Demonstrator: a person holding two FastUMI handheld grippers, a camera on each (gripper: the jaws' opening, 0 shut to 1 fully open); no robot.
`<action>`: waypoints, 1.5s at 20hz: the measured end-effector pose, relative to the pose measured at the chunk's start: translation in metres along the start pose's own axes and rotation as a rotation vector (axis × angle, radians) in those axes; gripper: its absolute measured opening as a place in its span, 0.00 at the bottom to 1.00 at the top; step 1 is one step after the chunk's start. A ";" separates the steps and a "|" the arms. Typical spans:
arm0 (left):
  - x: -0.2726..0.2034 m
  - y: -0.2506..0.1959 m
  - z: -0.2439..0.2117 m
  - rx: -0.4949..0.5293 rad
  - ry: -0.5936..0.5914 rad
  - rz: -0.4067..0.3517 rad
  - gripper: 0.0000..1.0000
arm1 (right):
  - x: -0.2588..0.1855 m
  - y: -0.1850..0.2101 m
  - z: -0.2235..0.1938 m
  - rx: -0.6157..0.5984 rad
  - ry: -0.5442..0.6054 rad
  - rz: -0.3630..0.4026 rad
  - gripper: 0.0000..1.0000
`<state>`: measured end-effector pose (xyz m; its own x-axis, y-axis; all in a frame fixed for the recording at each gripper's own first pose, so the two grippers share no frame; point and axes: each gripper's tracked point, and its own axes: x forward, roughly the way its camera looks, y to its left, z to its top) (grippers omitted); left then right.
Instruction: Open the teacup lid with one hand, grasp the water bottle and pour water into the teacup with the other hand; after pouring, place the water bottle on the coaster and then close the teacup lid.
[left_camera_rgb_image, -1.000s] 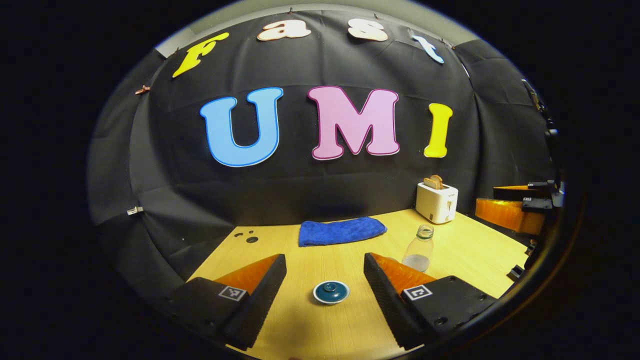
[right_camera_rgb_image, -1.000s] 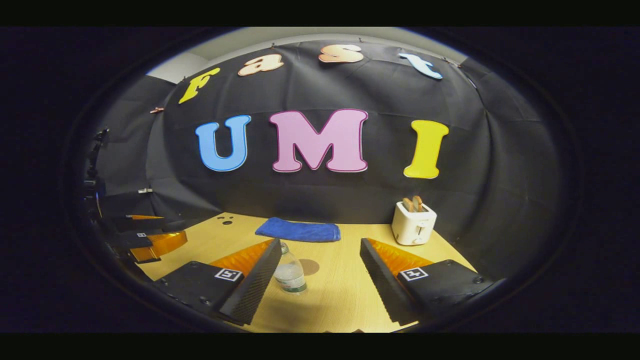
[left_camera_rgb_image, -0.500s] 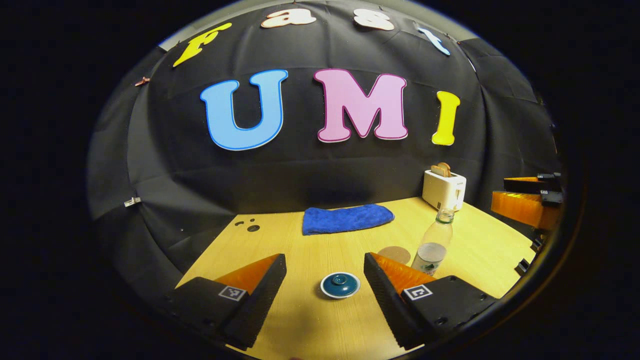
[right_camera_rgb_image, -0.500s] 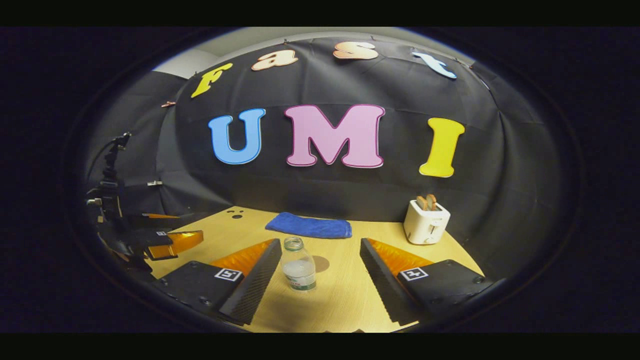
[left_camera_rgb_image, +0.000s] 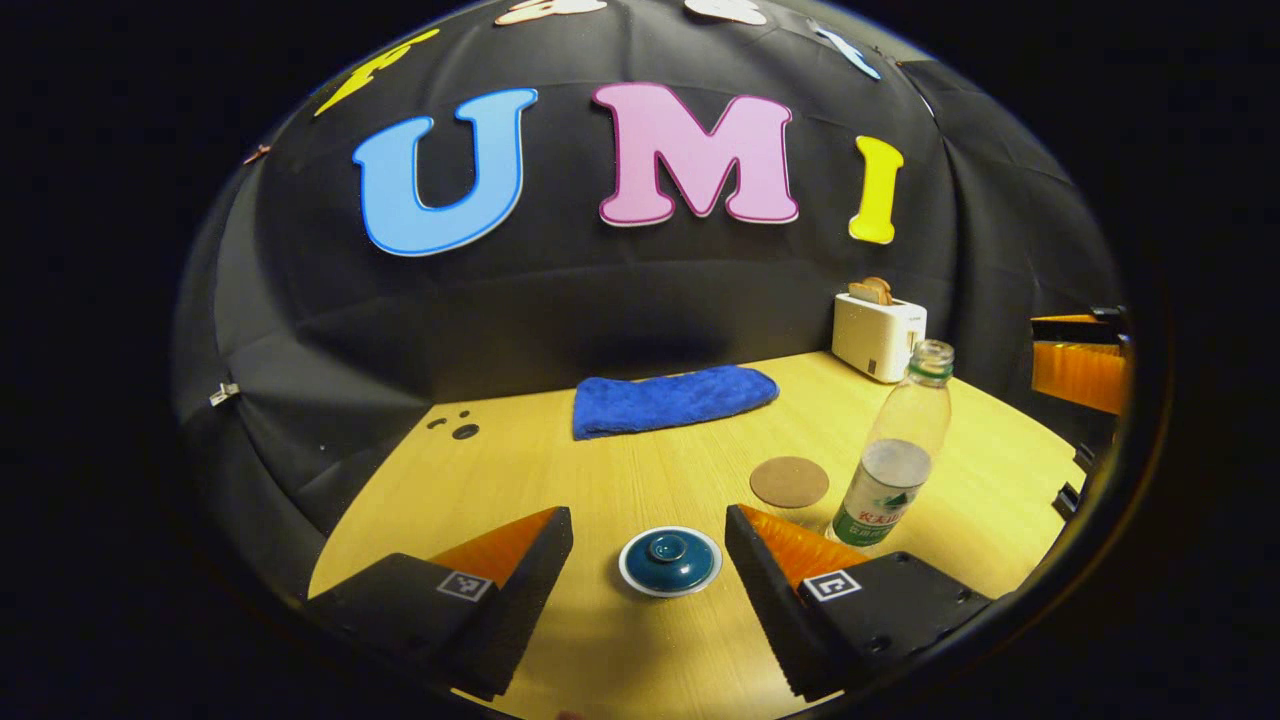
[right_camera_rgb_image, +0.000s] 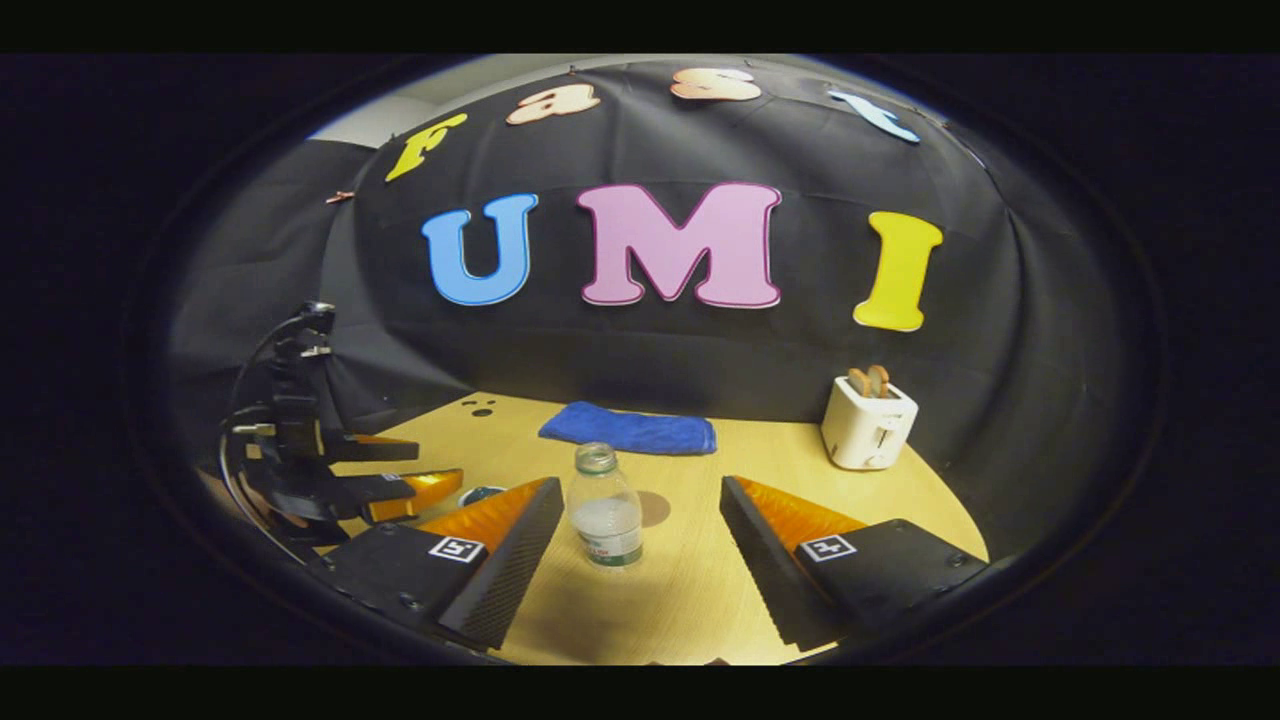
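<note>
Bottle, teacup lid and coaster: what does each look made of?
Bottle: clear, thin plastic by the look; the water level shows through it.
Lid: probably glazed ceramic, glossy dark teal with a pale rim.
Coaster: matte flat brown disc, perhaps cork or wood; I can't tell which.

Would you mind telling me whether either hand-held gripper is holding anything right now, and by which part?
Nothing is held: both are open, the left around the teacup lid, the right near the water bottle.

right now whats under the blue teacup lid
The lid sits closed between the open left gripper fingers. A white rim shows around its edge; the teacup beneath and whatever is inside are covered.
</note>
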<state>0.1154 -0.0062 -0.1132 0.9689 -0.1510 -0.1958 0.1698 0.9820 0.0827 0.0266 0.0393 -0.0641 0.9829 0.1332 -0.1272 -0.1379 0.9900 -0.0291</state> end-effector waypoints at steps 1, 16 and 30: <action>0.010 -0.001 -0.007 0.001 0.009 -0.008 0.97 | 0.002 0.002 -0.005 -0.003 0.008 0.002 0.98; 0.058 -0.011 -0.055 0.047 0.051 -0.041 0.59 | 0.025 0.013 -0.062 0.009 0.097 0.026 0.98; 0.056 -0.014 -0.053 0.101 0.047 -0.039 0.31 | 0.037 0.024 -0.072 -0.013 0.085 0.040 0.98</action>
<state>0.1581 -0.0228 -0.1770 0.9522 -0.1808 -0.2462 0.2265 0.9587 0.1722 0.0508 0.0647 -0.1408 0.9628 0.1677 -0.2119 -0.1790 0.9832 -0.0349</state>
